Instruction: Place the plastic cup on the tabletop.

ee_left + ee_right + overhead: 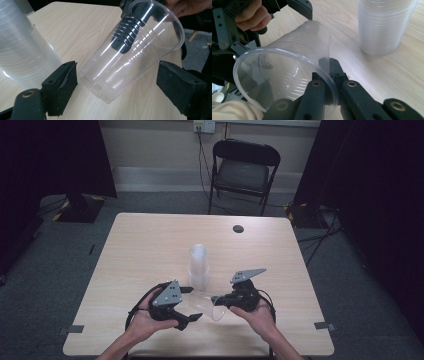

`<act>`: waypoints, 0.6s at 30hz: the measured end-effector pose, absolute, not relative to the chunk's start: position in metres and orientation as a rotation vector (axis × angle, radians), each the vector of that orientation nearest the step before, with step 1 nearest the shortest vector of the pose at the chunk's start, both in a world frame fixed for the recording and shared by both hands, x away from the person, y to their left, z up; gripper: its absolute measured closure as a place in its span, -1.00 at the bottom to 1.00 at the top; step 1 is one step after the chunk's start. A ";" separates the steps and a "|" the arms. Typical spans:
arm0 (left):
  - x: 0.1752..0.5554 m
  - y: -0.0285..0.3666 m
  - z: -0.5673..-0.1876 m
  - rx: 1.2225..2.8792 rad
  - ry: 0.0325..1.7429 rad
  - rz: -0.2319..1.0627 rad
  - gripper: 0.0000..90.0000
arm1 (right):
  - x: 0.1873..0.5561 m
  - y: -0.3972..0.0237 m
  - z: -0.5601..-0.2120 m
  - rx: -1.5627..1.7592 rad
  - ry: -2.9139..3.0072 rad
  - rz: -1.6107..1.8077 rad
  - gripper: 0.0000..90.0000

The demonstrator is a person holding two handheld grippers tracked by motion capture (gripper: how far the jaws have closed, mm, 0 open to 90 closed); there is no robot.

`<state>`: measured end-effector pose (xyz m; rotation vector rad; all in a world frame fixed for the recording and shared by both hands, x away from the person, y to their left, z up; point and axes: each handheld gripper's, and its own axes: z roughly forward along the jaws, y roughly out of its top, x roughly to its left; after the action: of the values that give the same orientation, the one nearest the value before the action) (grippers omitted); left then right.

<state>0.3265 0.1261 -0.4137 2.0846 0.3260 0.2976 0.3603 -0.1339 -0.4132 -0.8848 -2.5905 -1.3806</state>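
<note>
- Right gripper view: right gripper pinched tight on the rim wall of a clear ribbed plastic cup, one finger inside, one outside.
- Left gripper view: left gripper spread wide, pads either side of the cup's base, not touching.
- High view: cup held tilted just above the pale wooden table, near a stack of clear plastic cups.

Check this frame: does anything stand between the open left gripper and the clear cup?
Nothing visible does. The clear cup, pinched at its rim by the right gripper, lies tilted between the left gripper's open jaws; the cup stack stands aside.
</note>
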 end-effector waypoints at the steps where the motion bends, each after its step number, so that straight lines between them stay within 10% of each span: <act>1: 0.327 0.125 -0.414 2.086 0.320 0.296 -0.62 | 0.361 -0.133 -0.413 -0.880 -2.585 -1.372 1.00; 18: 0.315 0.113 -0.425 2.211 0.174 0.360 -0.59 | 0.364 -0.122 -0.419 -0.825 -2.577 -1.217 1.00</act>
<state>0.3153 0.1132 -0.4245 2.2106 0.1743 0.3601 0.3637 -0.1222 -0.4192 -0.8249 -2.5766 -1.2165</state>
